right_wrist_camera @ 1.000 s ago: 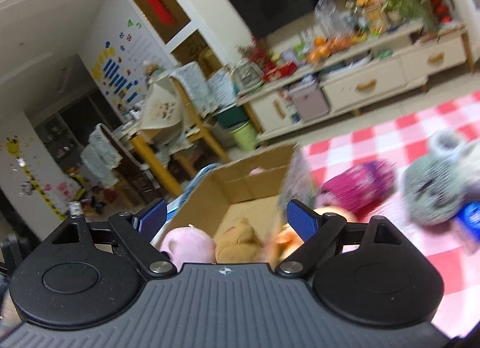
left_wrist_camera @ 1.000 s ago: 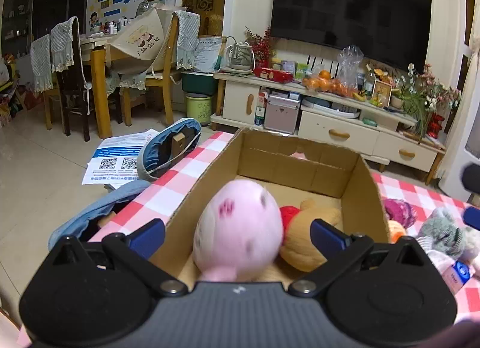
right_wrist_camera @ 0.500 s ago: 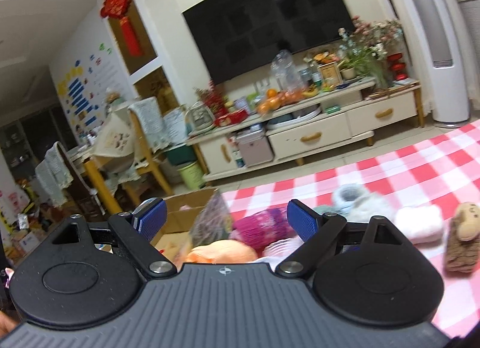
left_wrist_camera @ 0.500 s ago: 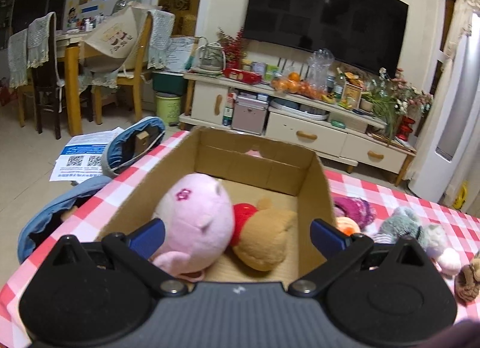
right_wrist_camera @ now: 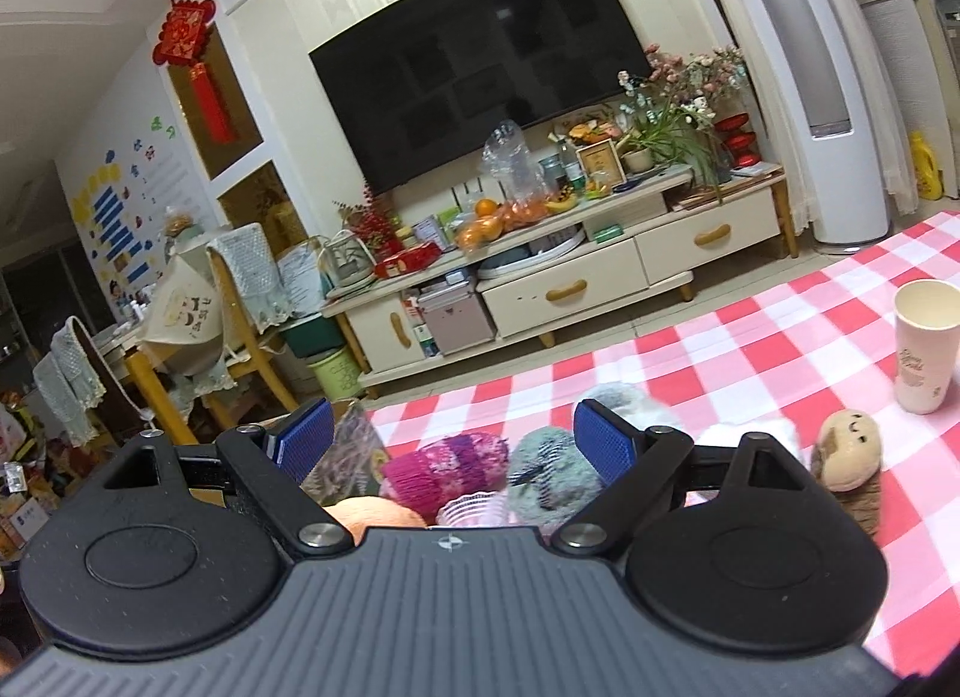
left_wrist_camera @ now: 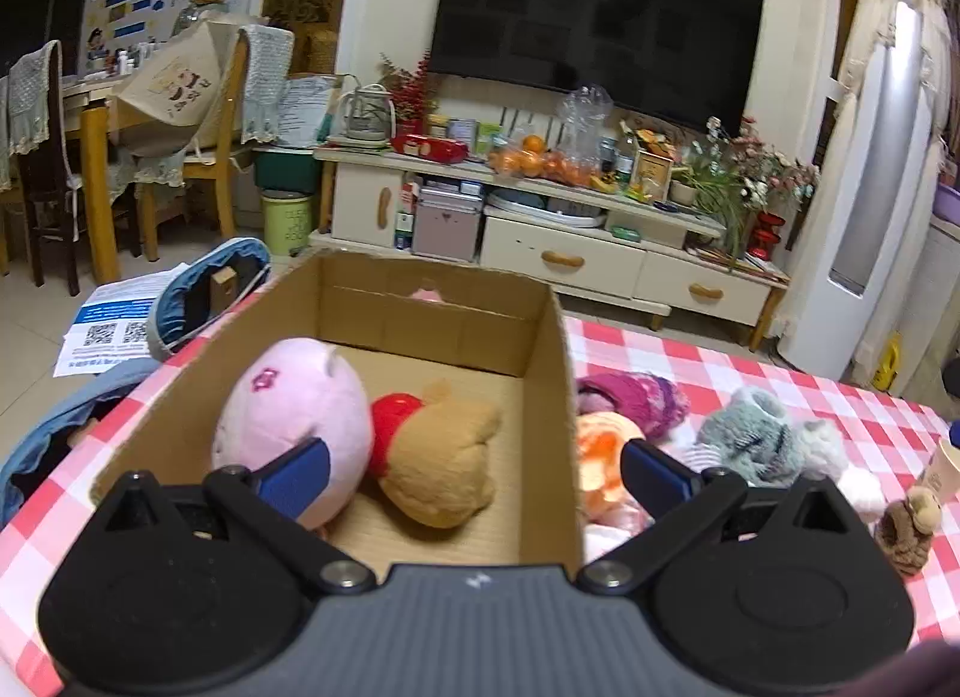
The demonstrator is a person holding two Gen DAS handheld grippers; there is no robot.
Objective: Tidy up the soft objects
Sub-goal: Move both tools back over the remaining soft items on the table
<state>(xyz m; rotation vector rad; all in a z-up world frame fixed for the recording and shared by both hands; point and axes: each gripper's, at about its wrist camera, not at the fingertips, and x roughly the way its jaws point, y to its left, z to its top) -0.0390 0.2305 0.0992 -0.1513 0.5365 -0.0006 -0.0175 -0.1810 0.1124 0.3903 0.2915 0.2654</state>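
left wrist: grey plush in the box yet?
No, the grey plush lies on the checked cloth outside the box, which holds only the pink and tan toys.

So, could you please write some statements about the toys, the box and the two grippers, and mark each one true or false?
1. A pink plush lies inside the cardboard box. True.
2. The tan bear plush lies on the tablecloth outside the box. False: it is in the box, beside the pink plush.
3. The left gripper holds a toy. False: it is open and empty.
4. A paper cup stands upright on the checked cloth. True.
5. The right gripper is open. True.
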